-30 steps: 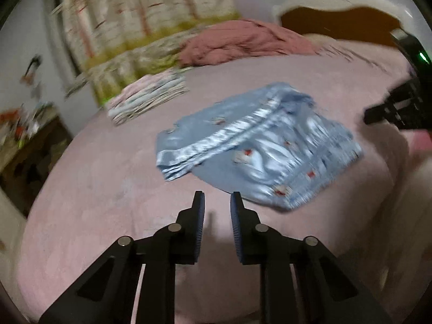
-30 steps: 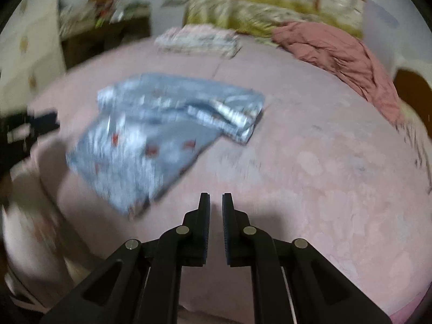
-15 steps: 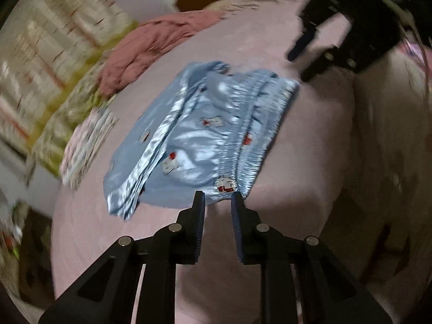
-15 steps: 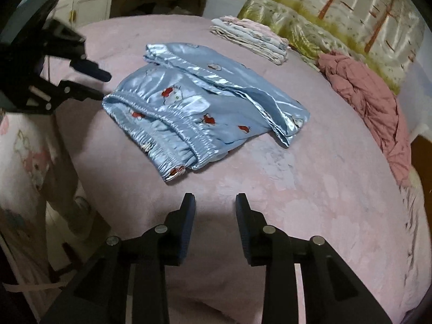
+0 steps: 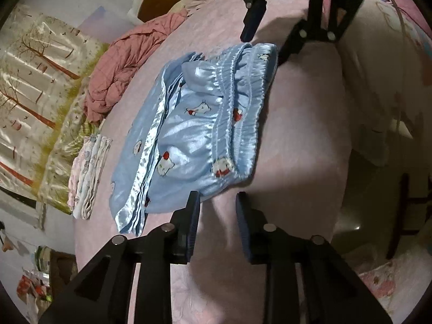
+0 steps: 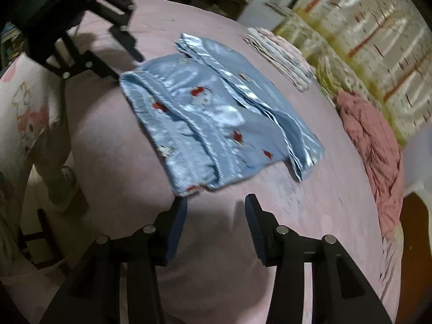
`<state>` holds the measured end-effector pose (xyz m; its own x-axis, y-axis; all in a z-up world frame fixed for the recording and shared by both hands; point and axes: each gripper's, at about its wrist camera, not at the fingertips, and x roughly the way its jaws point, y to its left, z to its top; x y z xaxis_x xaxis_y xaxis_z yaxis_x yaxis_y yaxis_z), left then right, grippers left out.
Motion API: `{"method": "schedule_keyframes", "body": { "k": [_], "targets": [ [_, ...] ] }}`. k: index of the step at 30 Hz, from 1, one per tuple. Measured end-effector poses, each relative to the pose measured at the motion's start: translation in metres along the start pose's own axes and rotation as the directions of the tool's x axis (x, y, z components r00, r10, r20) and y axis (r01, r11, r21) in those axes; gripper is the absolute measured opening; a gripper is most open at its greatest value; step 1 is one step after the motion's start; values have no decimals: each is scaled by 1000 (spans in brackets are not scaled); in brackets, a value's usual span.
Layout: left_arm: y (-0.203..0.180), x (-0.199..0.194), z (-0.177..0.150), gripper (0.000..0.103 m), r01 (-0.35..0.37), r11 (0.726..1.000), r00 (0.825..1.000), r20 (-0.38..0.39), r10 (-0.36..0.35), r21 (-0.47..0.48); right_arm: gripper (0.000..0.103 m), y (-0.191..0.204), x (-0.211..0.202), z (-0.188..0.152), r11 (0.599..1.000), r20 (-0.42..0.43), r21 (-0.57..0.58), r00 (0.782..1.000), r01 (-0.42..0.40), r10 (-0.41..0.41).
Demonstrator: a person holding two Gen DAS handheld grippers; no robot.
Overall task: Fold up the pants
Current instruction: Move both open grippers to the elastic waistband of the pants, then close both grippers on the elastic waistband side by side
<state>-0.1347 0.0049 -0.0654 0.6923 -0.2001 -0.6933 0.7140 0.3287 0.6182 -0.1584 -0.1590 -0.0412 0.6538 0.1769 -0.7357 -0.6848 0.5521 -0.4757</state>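
A bed covered in a pink textured blanket [image 5: 302, 113] fills both views, with a crumpled dusty-pink quilt [image 5: 127, 62] and a stack of folded pale printed cloths [image 5: 89, 172] toward its far side below a tree-patterned curtain [image 5: 32, 81]. The light-blue satin pants with red-and-white cartoon prints [image 5: 189, 135] lie folded near the bed's near edge, elastic waistband toward that edge. The left gripper [image 5: 217, 205] and right gripper [image 6: 214, 210] each hover just beside a waistband corner; both jaws have just been opening and stand apart, with nothing between them.
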Motion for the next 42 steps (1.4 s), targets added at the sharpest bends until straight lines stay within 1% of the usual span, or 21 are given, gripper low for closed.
{"method": "schedule_keyframes", "body": {
  "k": [4,6,9,12,13,15,16,18,19,20,22,24,27,28,30,31,33,35,39,41,42],
  "targets": [
    [-5,4,4,28,-39,998,999,39,37,40,46,8,7,4,998,24,-45,999,31,-30],
    [-5,3,7,31,-61,998,995,77,59,23,46,10,9,6,998,37,-54,999,42,-40],
    [-2,7,9,31,-69,998,993,92,68,3,46,10,12,8,996,50,-70,997,59,-55],
    [-3,6,10,31,-100,995,988,118,101,-13,46,9,13,10,995,74,-61,994,85,-80],
    [-1,4,10,30,-109,994,985,129,111,-26,46,8,14,10,994,80,-56,992,98,-93],
    [2,0,9,12,-113,992,981,150,119,-50,46,8,13,10,989,98,-57,987,136,-130],
    [5,-1,9,11,-110,992,981,155,118,-62,46,7,11,10,988,105,-54,985,142,-136],
    [11,-2,10,9,-105,990,981,156,118,-91,35,6,11,9,992,111,-43,987,118,-113],
    [16,-3,11,9,-103,988,979,163,121,-111,32,4,11,10,993,110,-39,989,108,-103],
    [19,-4,11,9,-101,986,978,167,122,-129,29,4,11,11,994,112,-35,989,105,-101],
    [28,-7,15,9,-89,980,978,171,120,-176,19,2,11,14,993,131,-26,985,117,-113],
    [36,-9,18,8,-86,969,979,160,125,-231,18,-2,8,17,995,147,2,984,104,-103],
    [51,-13,20,8,-65,943,981,151,120,-325,17,-17,1,22,996,179,76,982,52,-65],
    [53,-15,20,8,-57,939,980,160,117,-339,16,-22,-1,23,994,190,106,981,31,-51],
    [49,-17,21,8,-68,951,978,170,124,-303,16,-29,-2,24,992,198,127,980,-2,-24],
    [44,-15,22,9,-87,960,978,159,133,-267,16,-27,-2,24,994,189,108,982,-1,-20],
    [32,-9,23,9,-104,973,982,135,133,-206,17,-15,3,21,997,167,26,983,76,-79],
    [24,-2,24,9,-102,976,985,117,126,-190,30,-3,6,16,995,145,-31,985,93,-88],
    [16,8,27,9,-80,982,989,108,100,-174,40,15,13,7,985,120,-118,986,129,-115],
    [10,12,28,9,-54,988,992,102,70,-147,48,20,12,5,979,134,-140,983,145,-127],
    [6,14,29,9,-44,991,994,93,56,-129,49,22,10,5,977,141,-154,982,146,-124]
  ]
}}
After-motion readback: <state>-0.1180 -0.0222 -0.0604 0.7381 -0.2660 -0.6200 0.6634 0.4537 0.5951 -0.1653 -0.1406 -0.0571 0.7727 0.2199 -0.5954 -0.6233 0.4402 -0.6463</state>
